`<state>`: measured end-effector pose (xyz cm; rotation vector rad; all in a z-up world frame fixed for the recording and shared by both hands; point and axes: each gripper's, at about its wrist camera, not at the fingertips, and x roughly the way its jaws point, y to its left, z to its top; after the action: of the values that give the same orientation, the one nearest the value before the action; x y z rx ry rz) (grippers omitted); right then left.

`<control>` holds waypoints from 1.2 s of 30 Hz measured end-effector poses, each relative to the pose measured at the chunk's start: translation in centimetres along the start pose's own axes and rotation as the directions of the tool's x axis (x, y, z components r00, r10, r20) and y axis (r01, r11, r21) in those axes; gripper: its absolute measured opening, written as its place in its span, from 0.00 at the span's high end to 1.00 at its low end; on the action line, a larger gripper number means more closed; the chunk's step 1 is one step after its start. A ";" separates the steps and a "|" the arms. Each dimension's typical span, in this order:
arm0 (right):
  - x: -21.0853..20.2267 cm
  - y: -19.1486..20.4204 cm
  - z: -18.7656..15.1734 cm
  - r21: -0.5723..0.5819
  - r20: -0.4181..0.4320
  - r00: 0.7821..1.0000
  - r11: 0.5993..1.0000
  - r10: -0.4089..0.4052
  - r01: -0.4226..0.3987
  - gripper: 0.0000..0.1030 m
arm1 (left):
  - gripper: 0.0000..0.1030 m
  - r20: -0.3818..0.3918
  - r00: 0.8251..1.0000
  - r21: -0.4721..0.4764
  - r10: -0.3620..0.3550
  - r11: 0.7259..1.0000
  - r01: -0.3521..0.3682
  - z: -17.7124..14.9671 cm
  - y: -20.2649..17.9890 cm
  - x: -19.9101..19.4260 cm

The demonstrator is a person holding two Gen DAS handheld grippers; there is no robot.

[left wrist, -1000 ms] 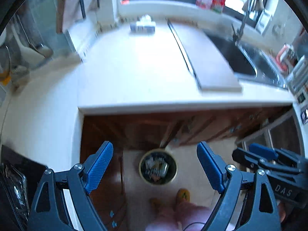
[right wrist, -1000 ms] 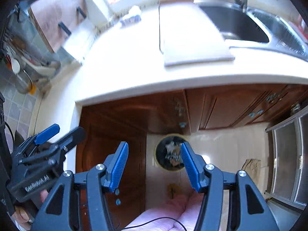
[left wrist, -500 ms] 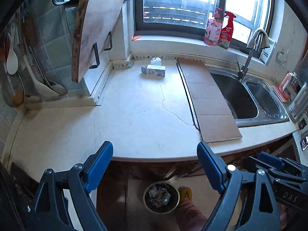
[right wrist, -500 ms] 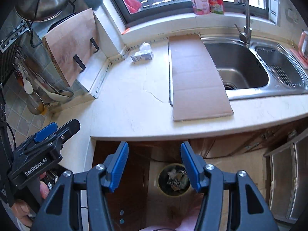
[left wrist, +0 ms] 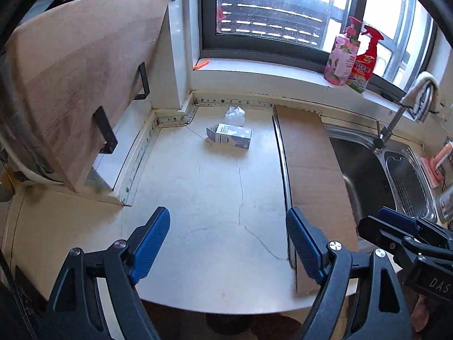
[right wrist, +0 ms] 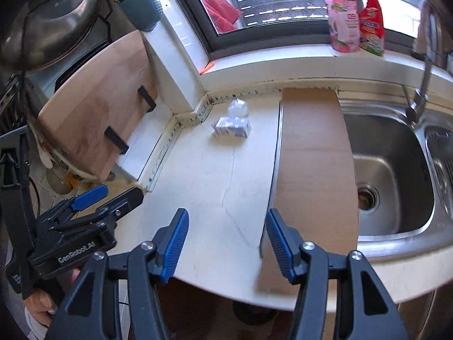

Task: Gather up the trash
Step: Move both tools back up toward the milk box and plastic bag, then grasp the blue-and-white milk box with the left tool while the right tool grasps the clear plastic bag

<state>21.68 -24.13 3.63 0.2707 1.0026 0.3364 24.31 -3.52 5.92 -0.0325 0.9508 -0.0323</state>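
Note:
A small white and blue carton point(left wrist: 230, 136) point(right wrist: 232, 127) lies on its side at the back of the cream counter point(left wrist: 203, 198). Just behind it sits a crumpled clear plastic wad point(left wrist: 235, 114) point(right wrist: 237, 107). My left gripper point(left wrist: 228, 240) hovers over the counter's front part, its jaws closing with nothing between them. My right gripper point(right wrist: 225, 240) stands open and empty at the counter's front edge, beside a long cardboard sheet point(right wrist: 311, 155) point(left wrist: 308, 175). Both are well short of the carton. The bin on the floor is out of view.
A steel sink point(right wrist: 390, 167) with a tap point(left wrist: 402, 113) lies right of the cardboard. A wooden cutting board point(left wrist: 73, 90) leans at the left. Pink and red bottles point(left wrist: 354, 56) stand on the windowsill. A pot lid point(right wrist: 48, 22) hangs at the upper left.
Both grippers rose from above the floor bin to above the counter and moved forward toward the window. The bin dropped out of view. The left jaws narrowed slightly.

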 end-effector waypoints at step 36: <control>27.3 -13.1 19.7 0.073 -0.192 0.981 0.997 0.033 -0.019 0.74 | 0.38 -0.349 0.935 -0.451 0.072 0.861 -0.235 13.8 0.8 33.4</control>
<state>54.00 -26.60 -12.29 0.3202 1.2049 0.3564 54.90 -3.94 -13.23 -0.4305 1.2682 0.3669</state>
